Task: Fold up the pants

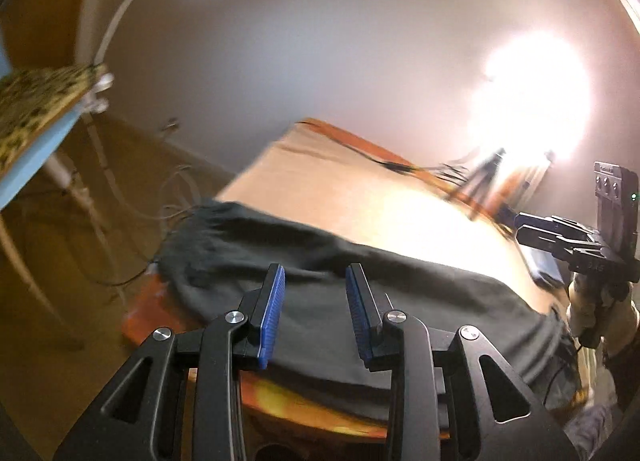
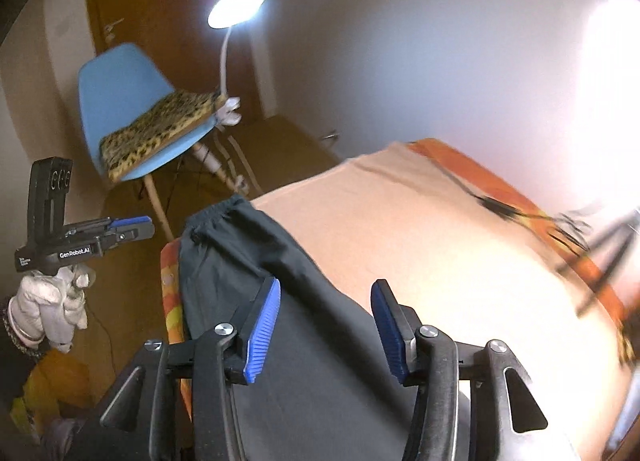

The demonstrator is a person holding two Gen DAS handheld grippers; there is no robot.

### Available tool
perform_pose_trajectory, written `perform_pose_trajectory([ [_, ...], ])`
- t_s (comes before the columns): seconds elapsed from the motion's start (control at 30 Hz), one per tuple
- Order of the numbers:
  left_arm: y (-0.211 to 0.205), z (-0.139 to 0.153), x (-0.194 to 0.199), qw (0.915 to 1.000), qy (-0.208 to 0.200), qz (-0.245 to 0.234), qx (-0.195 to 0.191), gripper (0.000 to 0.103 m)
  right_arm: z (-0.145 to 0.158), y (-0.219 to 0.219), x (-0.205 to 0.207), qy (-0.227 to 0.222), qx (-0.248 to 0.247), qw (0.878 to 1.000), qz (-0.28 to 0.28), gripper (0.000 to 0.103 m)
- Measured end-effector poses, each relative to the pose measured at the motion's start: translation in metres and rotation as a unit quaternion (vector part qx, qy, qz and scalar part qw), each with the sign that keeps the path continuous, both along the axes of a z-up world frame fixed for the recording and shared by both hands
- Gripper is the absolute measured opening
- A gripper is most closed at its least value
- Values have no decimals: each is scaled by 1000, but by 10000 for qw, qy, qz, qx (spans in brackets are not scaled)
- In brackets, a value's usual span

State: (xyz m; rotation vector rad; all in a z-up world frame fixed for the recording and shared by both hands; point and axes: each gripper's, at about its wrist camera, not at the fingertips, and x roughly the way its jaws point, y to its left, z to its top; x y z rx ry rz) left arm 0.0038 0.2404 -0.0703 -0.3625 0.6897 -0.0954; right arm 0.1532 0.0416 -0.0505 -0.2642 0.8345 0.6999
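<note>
Best to bring both tongs down onto one long edge of the dark pants (image 2: 256, 301), spread from centre to lower middle of both wrist views over the peach cover (image 2: 440, 253), pinching only cloth and lifting evenly. Left gripper (image 1: 315, 301) poised above the fabric, blue pads apart, holding nothing. Right gripper (image 2: 325, 325) likewise raised and tilted downward, spread wide and empty.
</note>
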Motion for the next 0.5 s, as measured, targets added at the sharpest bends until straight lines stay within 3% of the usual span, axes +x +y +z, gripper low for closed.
perform_pose_trajectory([
  [0.2,-50,24,5,9976,-50,-683,114,30,20,-88,-42,-177,15,9976,-668,51],
  [0.43,-112,39,24,9885,-5,-1484,298,30,32,-195,-97,-284,-116,9859,-1642,55],
  [0.5,-134,39,29,9847,45,-1728,210,37,33,-218,-109,-285,-185,9819,-1865,57],
])
